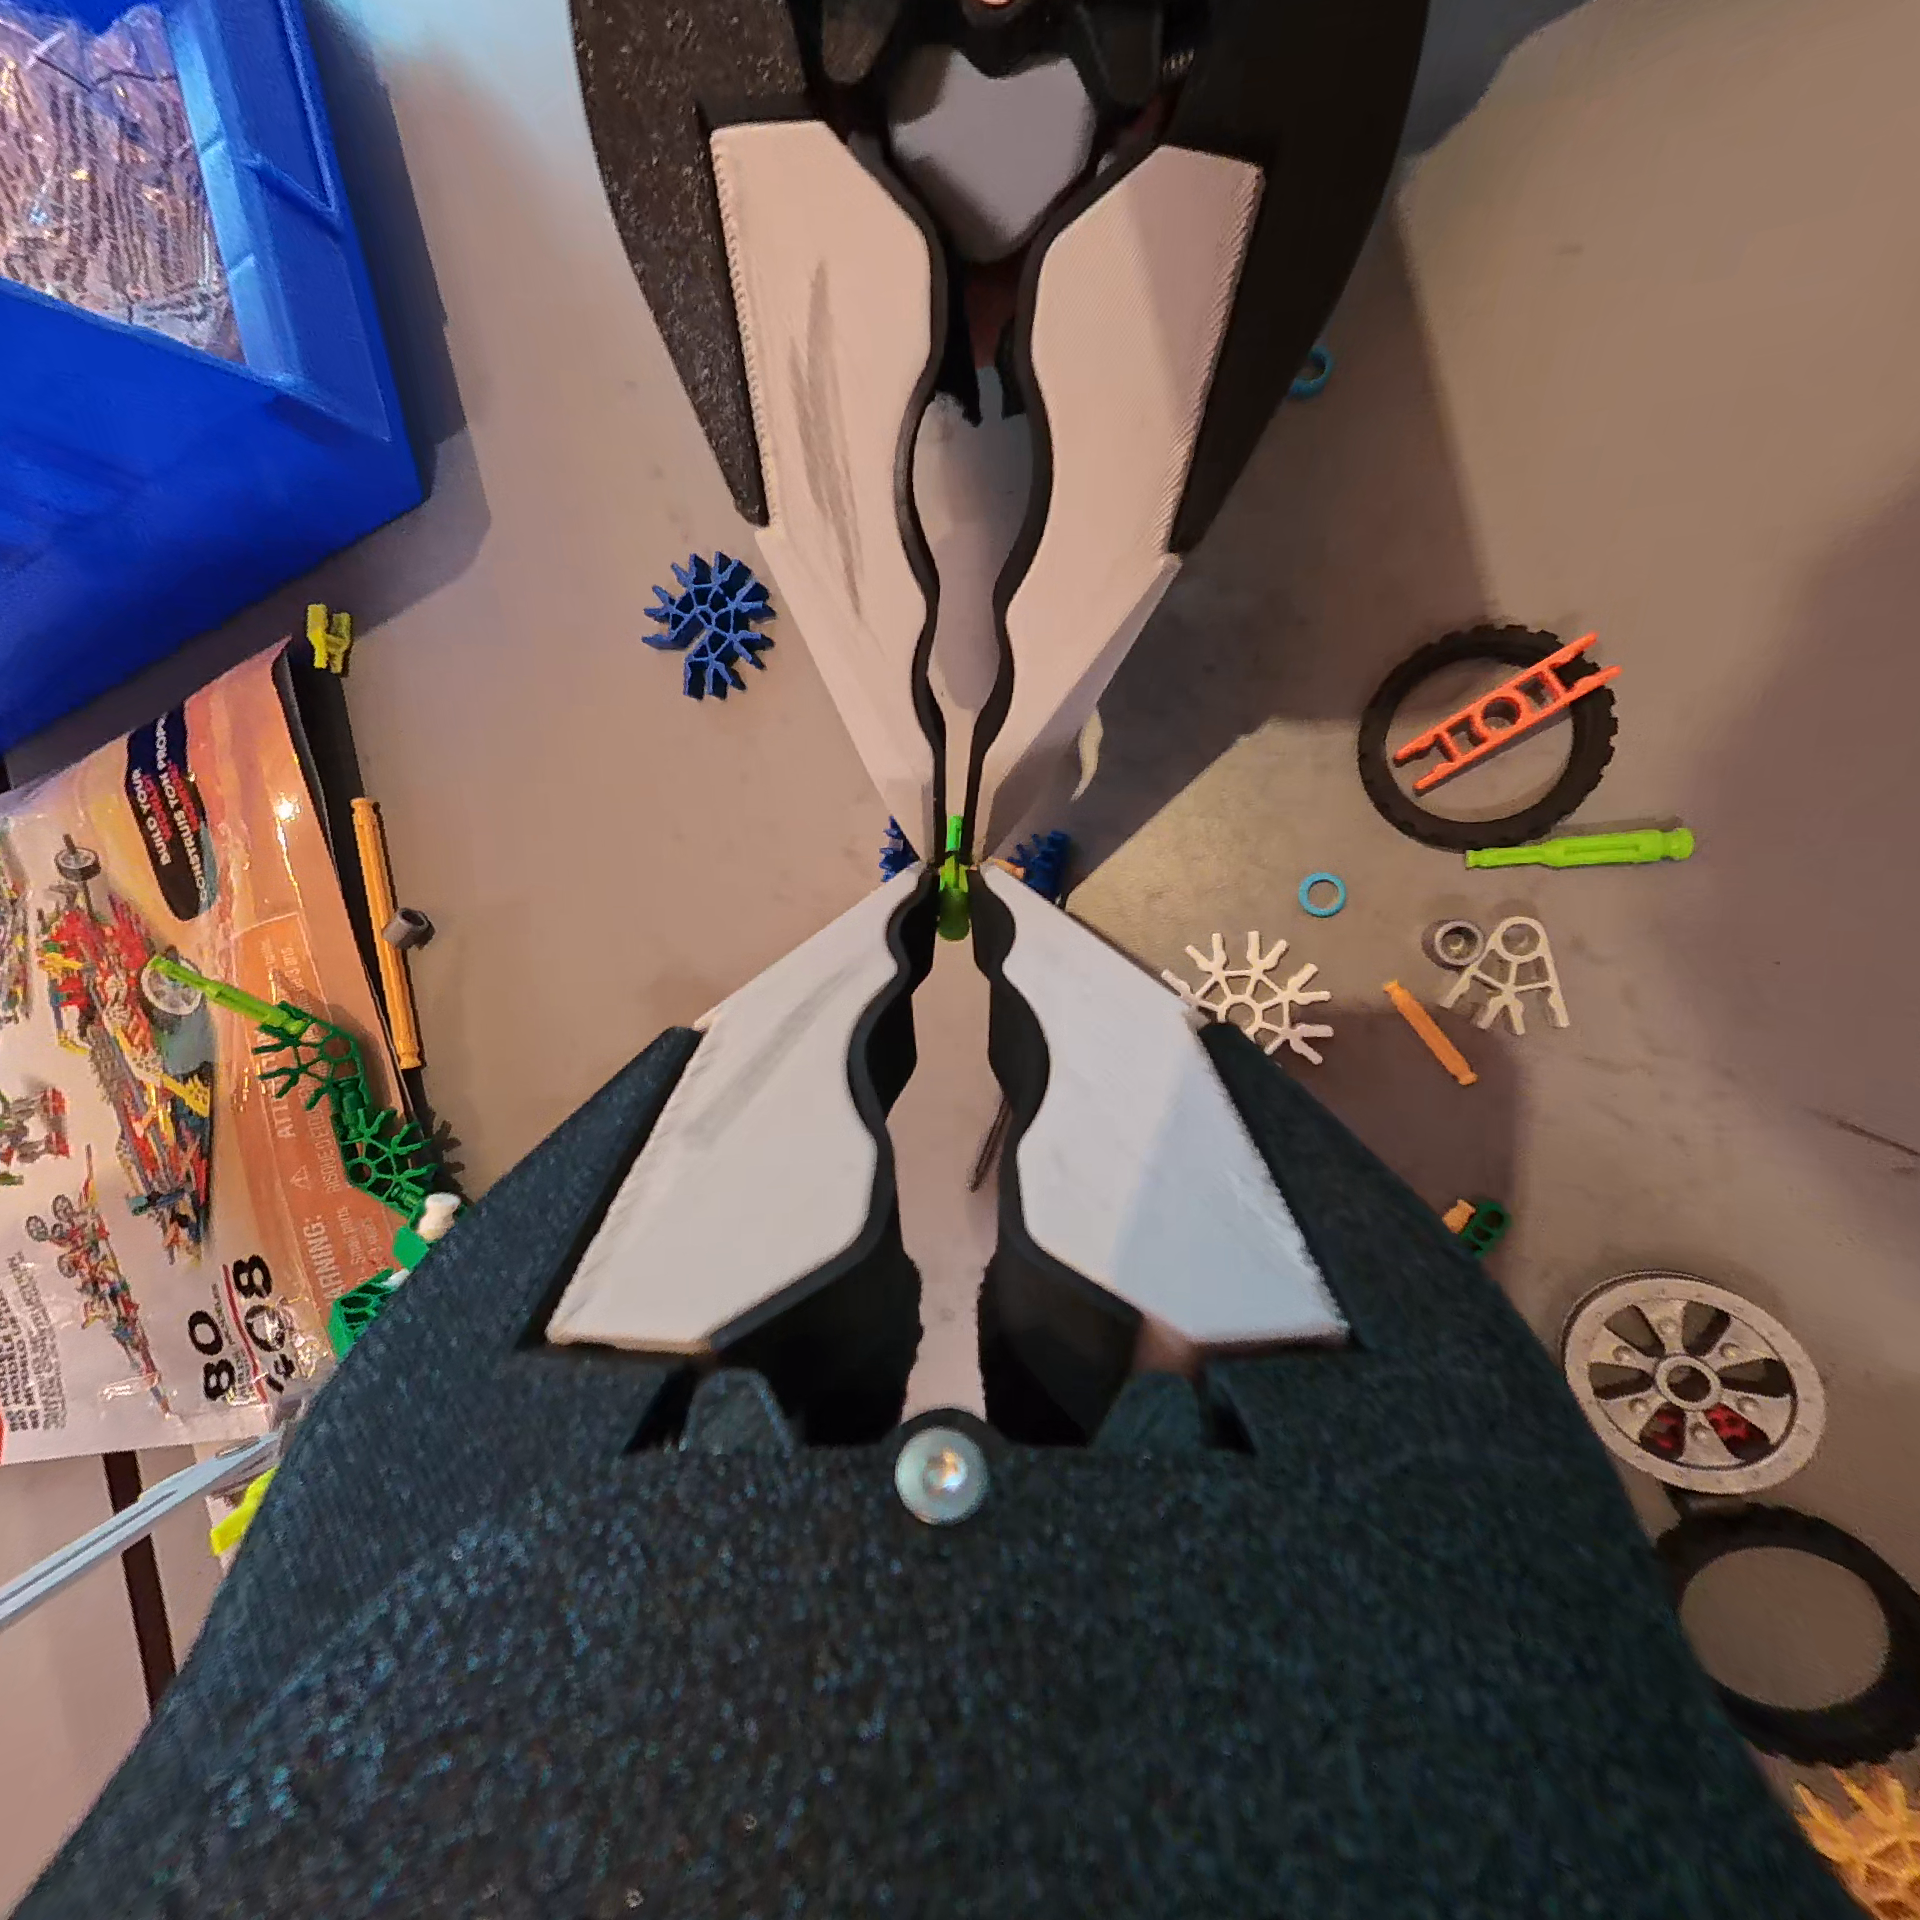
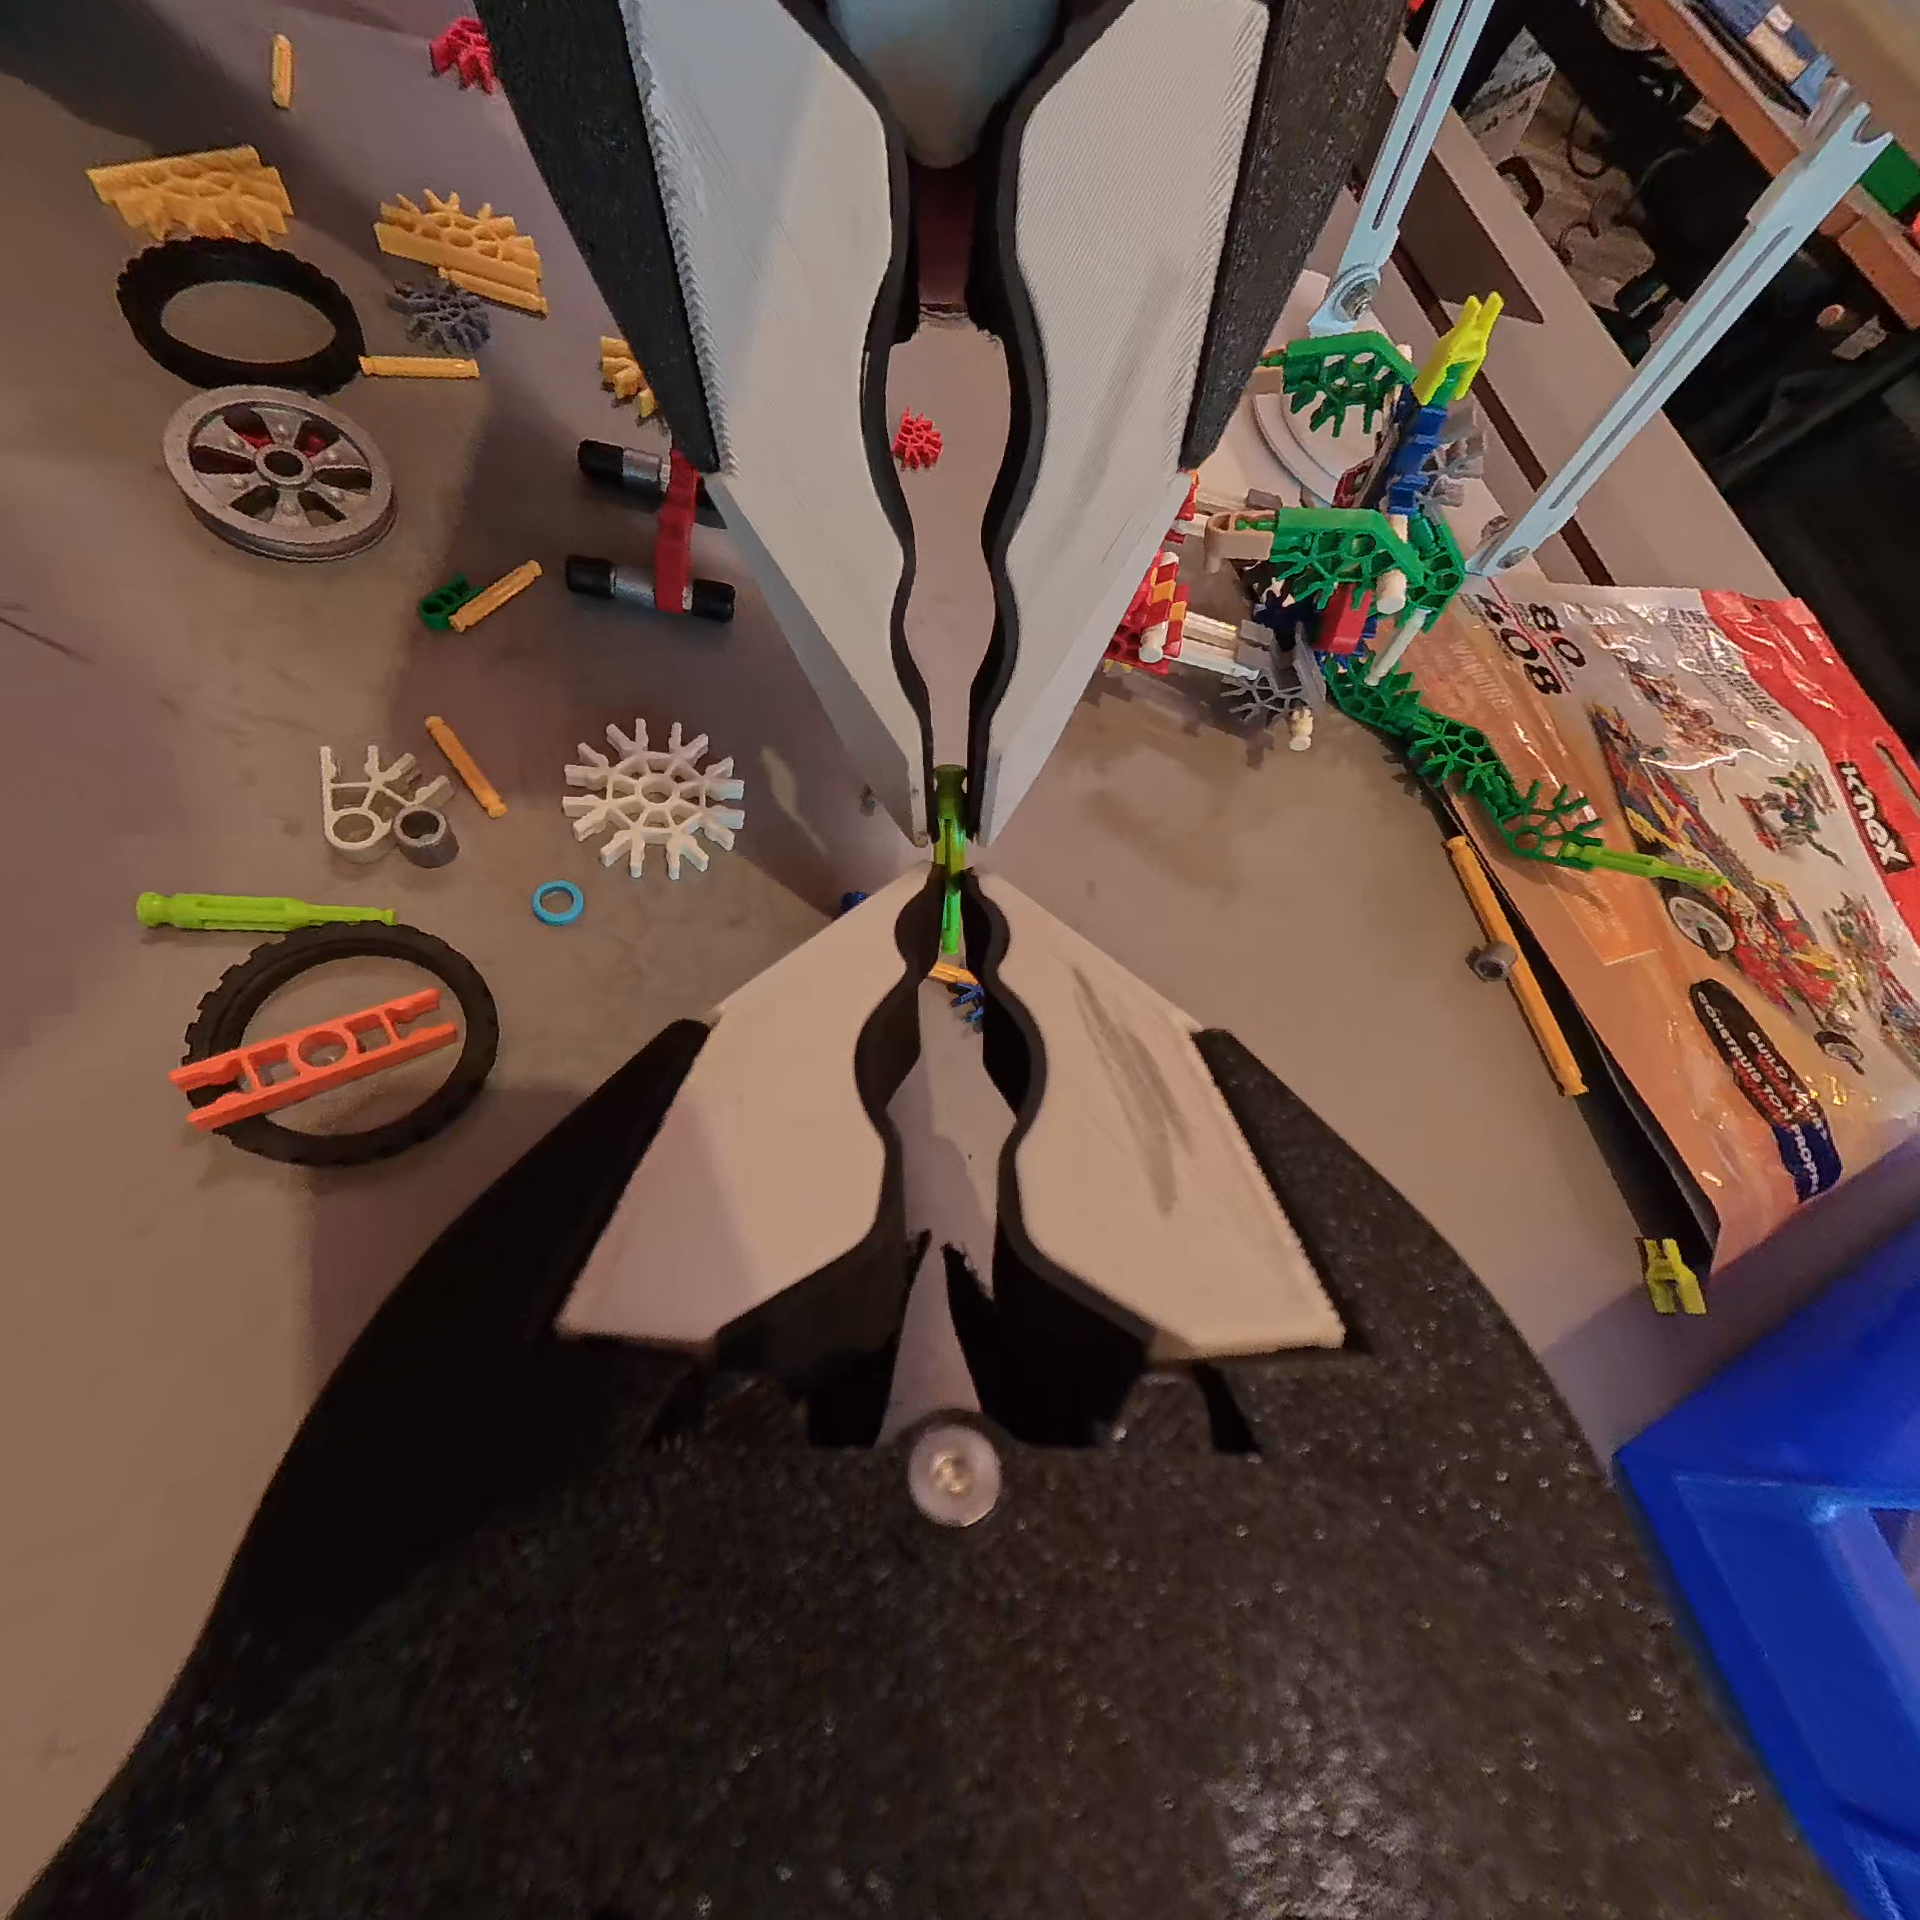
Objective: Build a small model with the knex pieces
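My two grippers meet tip to tip over a grey table. In the left wrist view my left gripper [image 1: 943, 883] comes from below and is shut on a short lime-green rod [image 1: 951, 904]. My right gripper [image 1: 954, 821] comes from above and pinches the same rod. A blue snowflake connector [image 1: 1042, 860] shows just behind the tips, mostly hidden. In the right wrist view my right gripper [image 2: 948, 883] is shut on the green rod [image 2: 948, 831], and the left gripper [image 2: 951, 800] closes on its far end. A bit of blue connector [image 2: 968, 997] shows under the fingers.
A blue bin [image 1: 187, 499] and a printed parts bag [image 1: 156, 1039] lie left. A tyre with an orange connector [image 1: 1486, 748], a white snowflake connector [image 1: 1252, 992], a loose green rod [image 1: 1579, 847] and a silver wheel hub [image 1: 1694, 1382] lie right. A partly built green model [image 2: 1351, 582] stands beyond. From either gripper's tips it is about 4 cm to the blue snowflake connector [image 1: 1042, 860].
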Demonstrator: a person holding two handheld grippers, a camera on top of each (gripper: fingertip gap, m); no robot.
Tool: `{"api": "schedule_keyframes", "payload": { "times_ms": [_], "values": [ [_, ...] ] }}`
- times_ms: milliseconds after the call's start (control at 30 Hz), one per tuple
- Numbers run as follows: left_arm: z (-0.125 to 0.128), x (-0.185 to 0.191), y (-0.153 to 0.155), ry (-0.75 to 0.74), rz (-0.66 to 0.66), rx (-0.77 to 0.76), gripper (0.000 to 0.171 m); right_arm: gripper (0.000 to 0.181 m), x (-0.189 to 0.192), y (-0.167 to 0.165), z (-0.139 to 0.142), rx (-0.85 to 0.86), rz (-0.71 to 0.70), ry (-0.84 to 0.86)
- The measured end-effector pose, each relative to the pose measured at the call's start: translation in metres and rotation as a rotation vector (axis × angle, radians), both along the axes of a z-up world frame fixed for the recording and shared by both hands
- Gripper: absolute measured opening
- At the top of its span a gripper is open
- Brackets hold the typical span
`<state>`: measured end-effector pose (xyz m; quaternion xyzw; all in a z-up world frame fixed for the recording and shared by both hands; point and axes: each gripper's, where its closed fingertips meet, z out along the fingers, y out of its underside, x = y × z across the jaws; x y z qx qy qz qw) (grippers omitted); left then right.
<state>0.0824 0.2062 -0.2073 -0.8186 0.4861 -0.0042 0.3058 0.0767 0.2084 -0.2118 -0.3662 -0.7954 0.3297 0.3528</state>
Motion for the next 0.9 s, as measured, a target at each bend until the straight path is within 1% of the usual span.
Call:
{"api": "schedule_keyframes", "payload": {
  "times_ms": [167, 333, 567, 700, 767, 900],
  "values": [
    [0.001, 0.002, 0.003, -0.020, 0.004, 0.002, 0.003, 0.002, 0.001, 0.003, 0.001, -0.025, -0.007, 0.003],
    [0.007, 0.006, 0.006, -0.049, 0.003, 0.026, 0.003, 0.001, 0.003, 0.006, 0.007, -0.048, -0.012, 0.025],
    [0.012, -0.001, 0.011, -0.084, 0.012, 0.049, 0.003, 0.000, 0.002, 0.006, 0.016, -0.099, -0.013, 0.066],
    [0.012, 0.001, 0.010, -0.108, 0.005, 0.036, 0.003, 0.000, 0.001, 0.008, 0.011, -0.085, -0.022, 0.051],
    [0.011, 0.000, 0.011, -0.109, 0.008, 0.031, 0.003, 0.000, 0.001, 0.009, 0.013, -0.092, -0.031, 0.060],
    [0.011, 0.000, 0.012, -0.112, 0.009, 0.032, 0.003, 0.008, 0.001, 0.011, 0.011, -0.074, -0.041, 0.053]
  ]
}}
